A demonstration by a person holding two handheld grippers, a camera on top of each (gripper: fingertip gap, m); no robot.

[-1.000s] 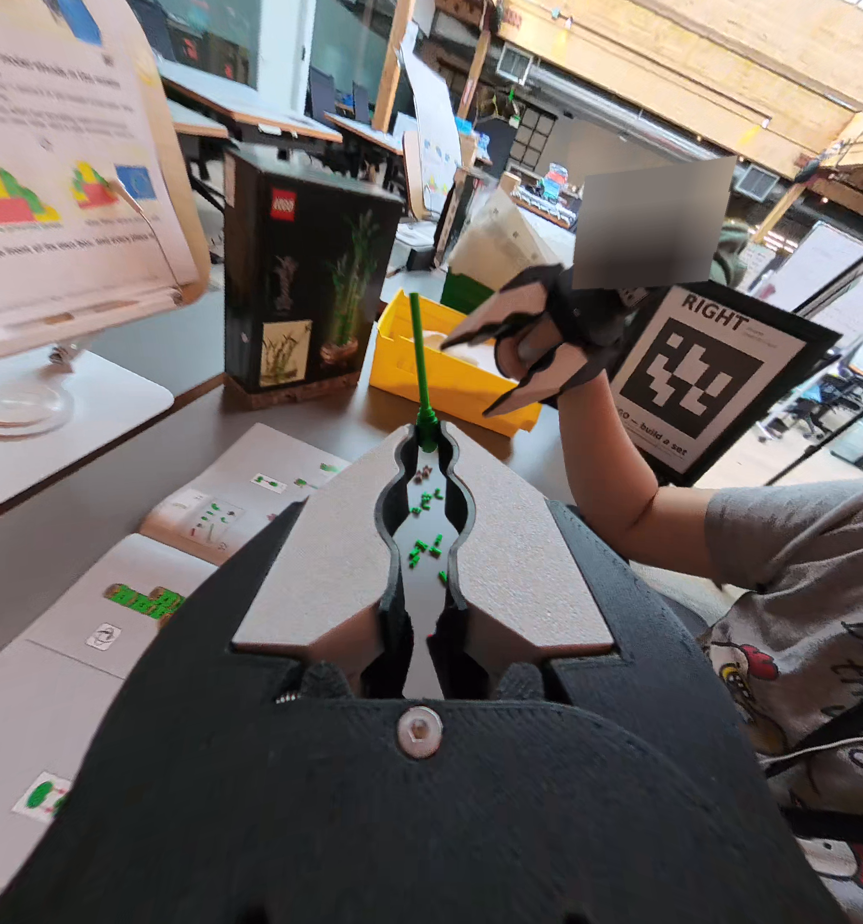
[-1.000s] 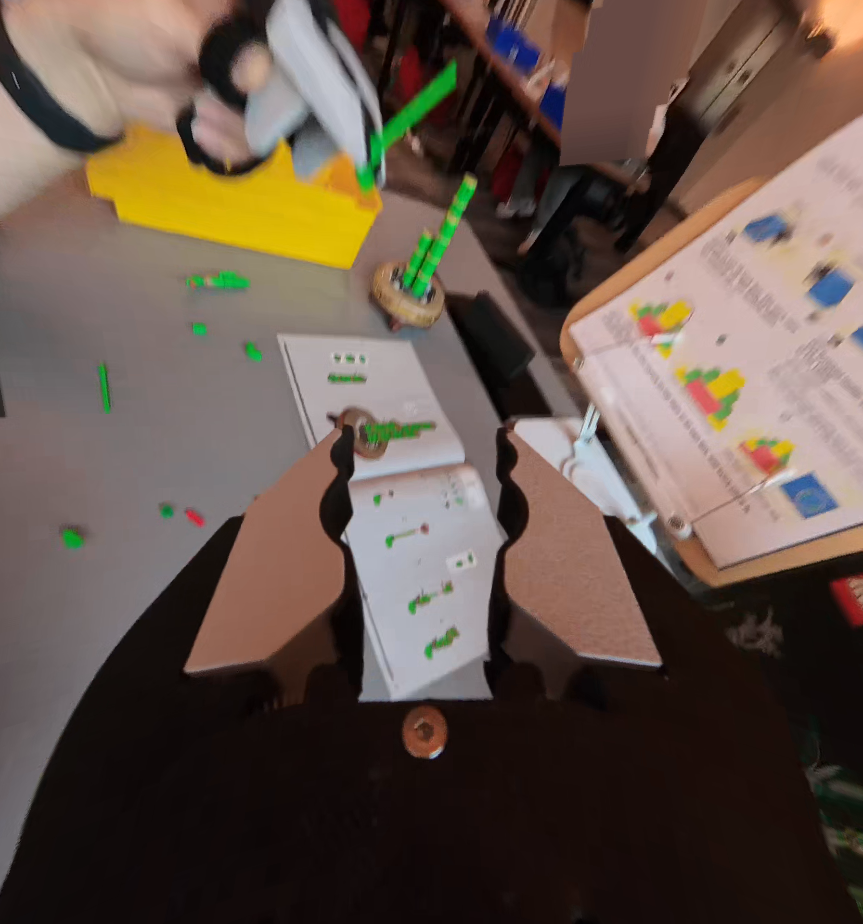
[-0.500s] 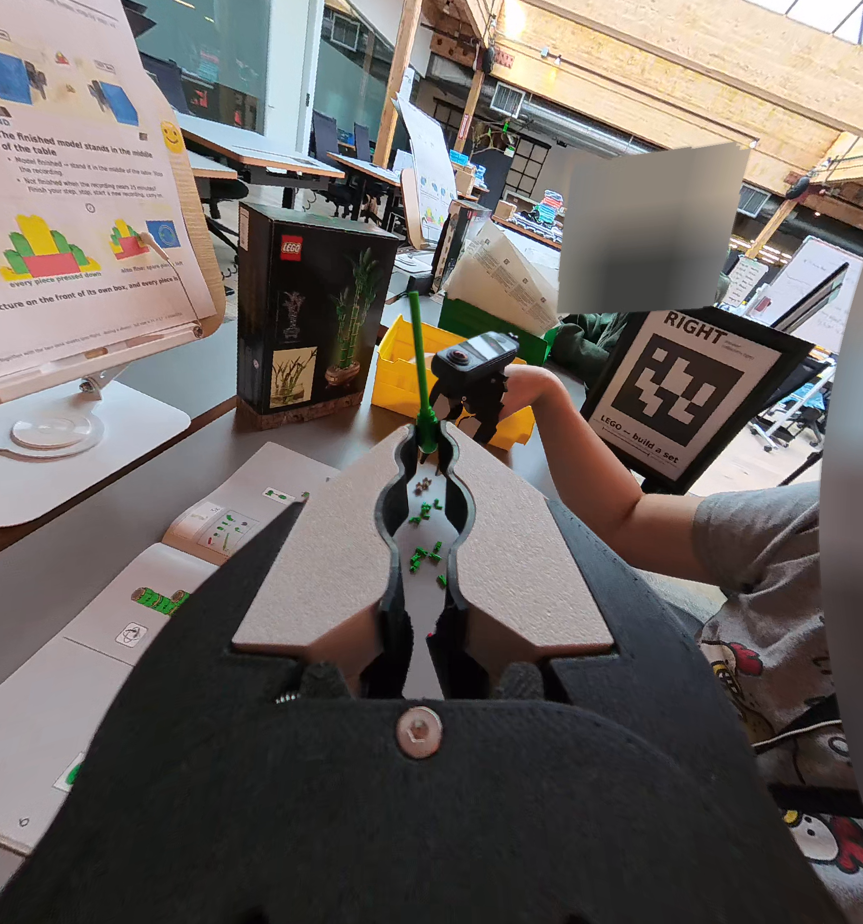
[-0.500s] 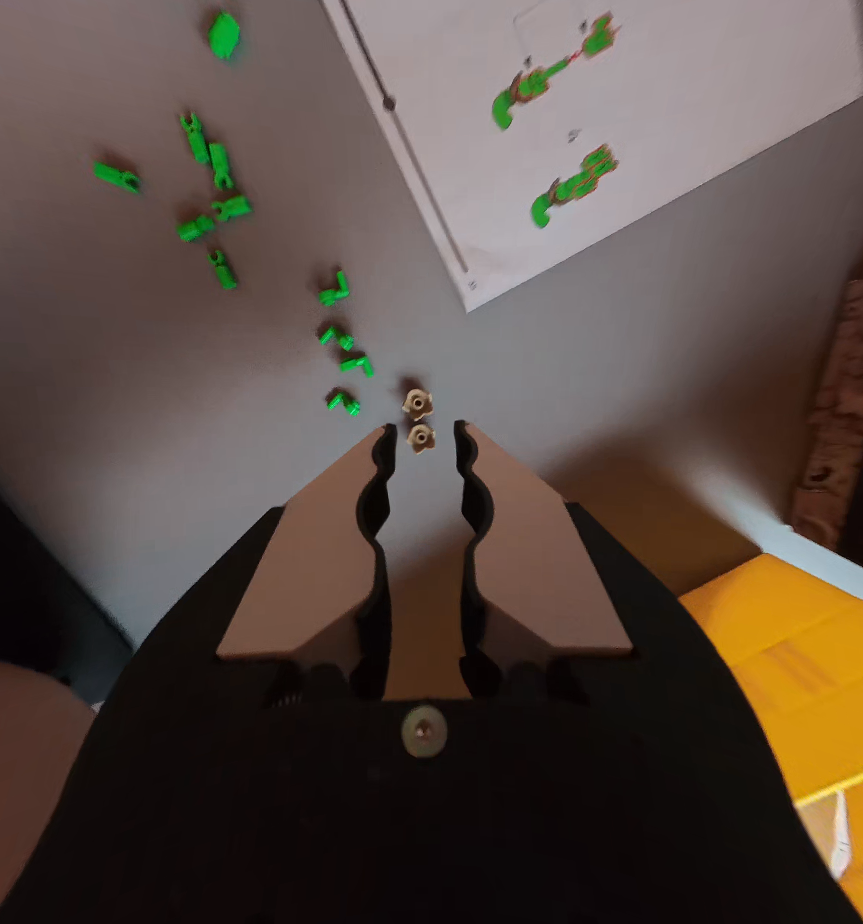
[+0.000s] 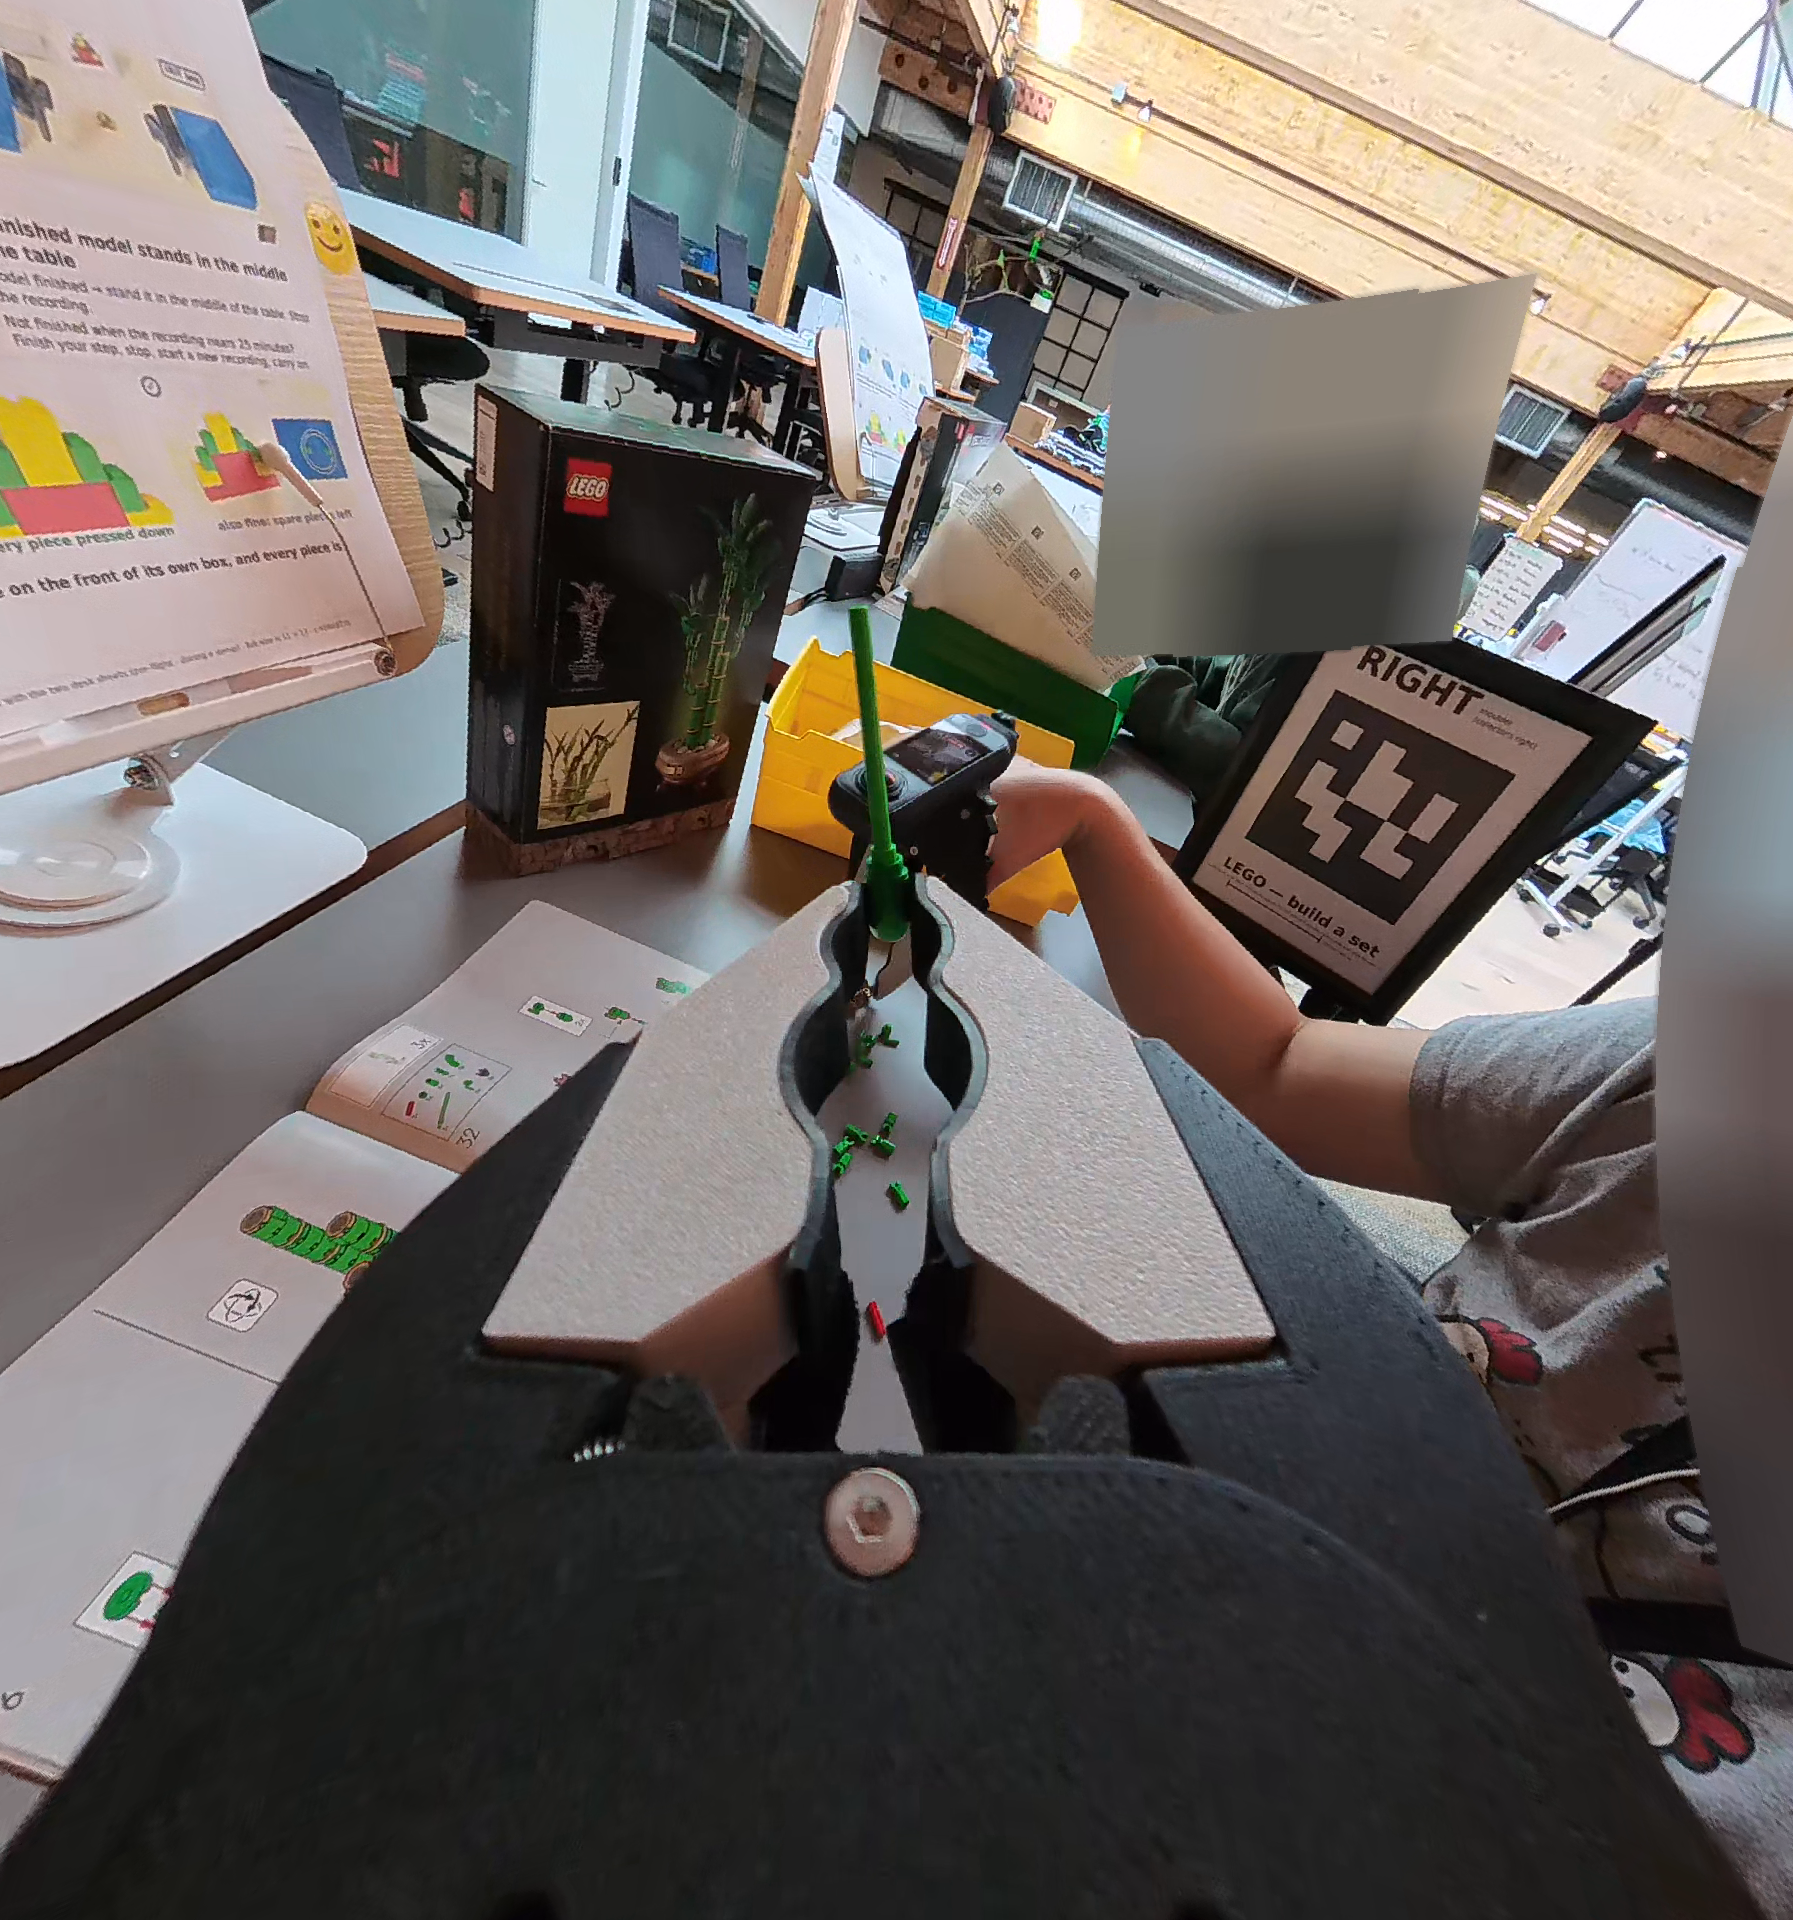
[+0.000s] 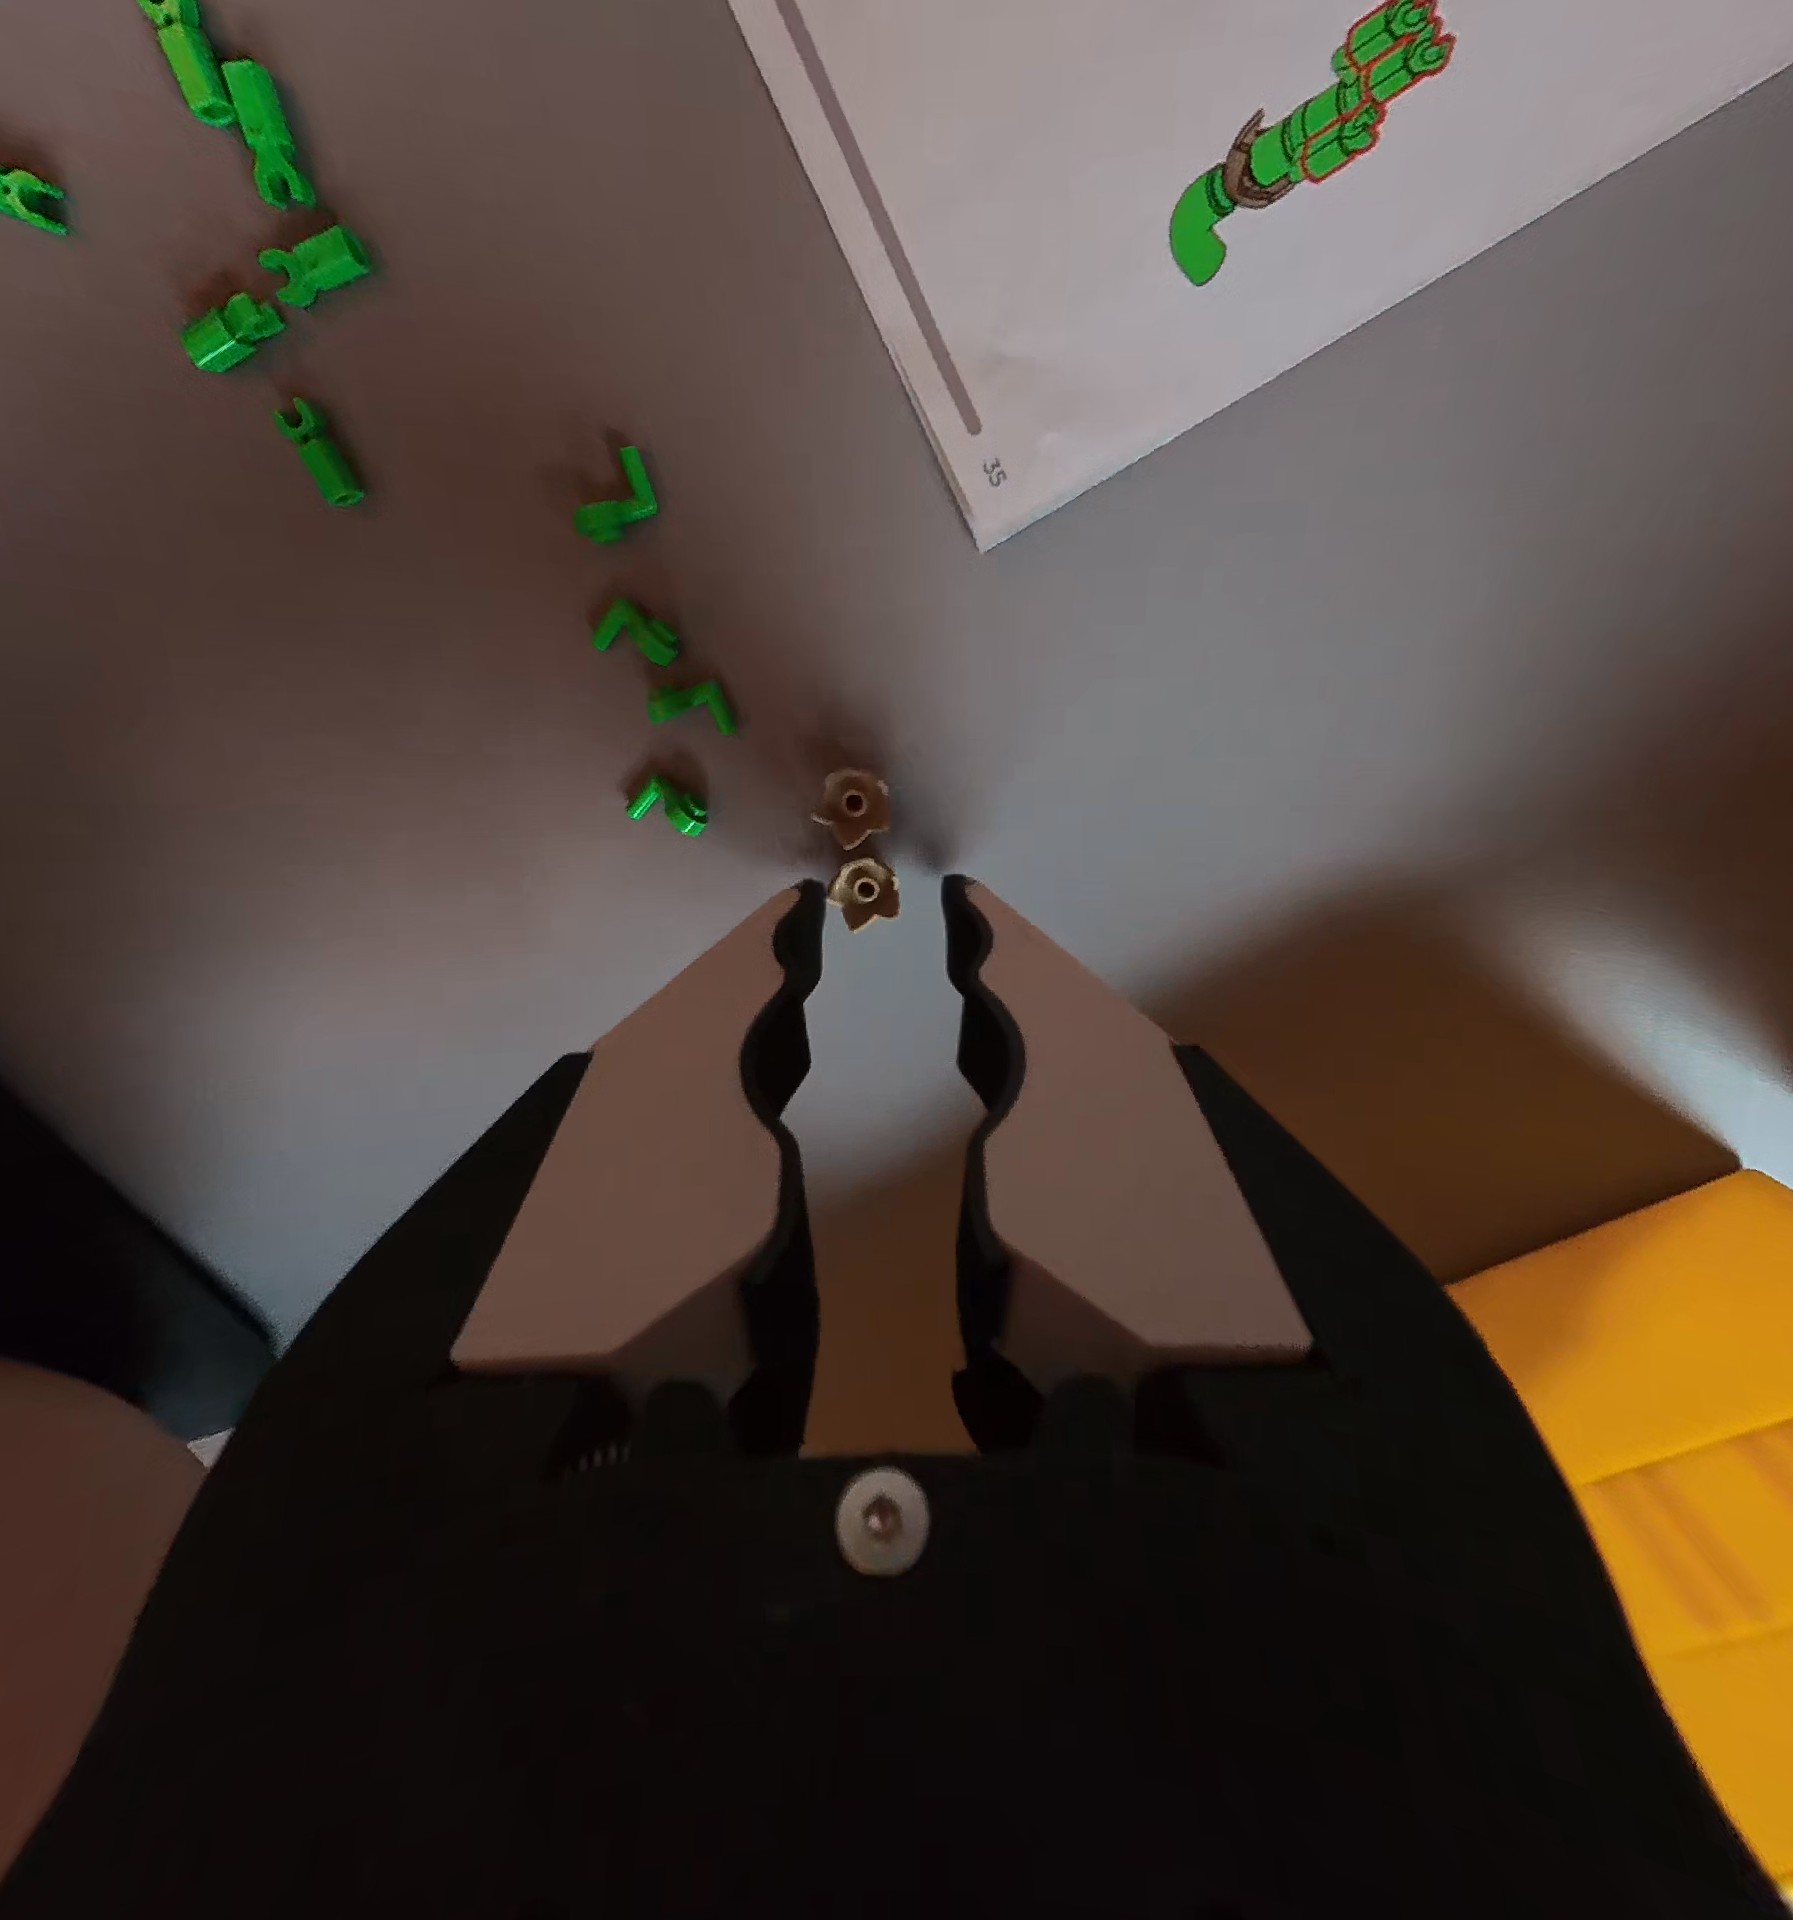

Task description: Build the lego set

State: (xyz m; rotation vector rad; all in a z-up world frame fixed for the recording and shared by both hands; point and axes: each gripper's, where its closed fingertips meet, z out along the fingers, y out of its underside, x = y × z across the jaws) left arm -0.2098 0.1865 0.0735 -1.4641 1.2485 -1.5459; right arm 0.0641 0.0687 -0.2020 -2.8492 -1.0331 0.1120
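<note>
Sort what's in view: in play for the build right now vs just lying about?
In play:
- green rod, clamped in left hand-held gripper
- two tan flower studs at the open right hand-held gripper
- instruction booklet

Lying about:
- loose green clips
- yellow bin
- set box

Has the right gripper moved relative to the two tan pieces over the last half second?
Yes. The right gripper has closed in: the nearer tan piece now sits between its fingertips rather than just ahead, beside the left one.

Timber ceiling beams (image 5: 1391, 156), desks (image 5: 518, 291), glass partitions (image 5: 435, 104)
</note>
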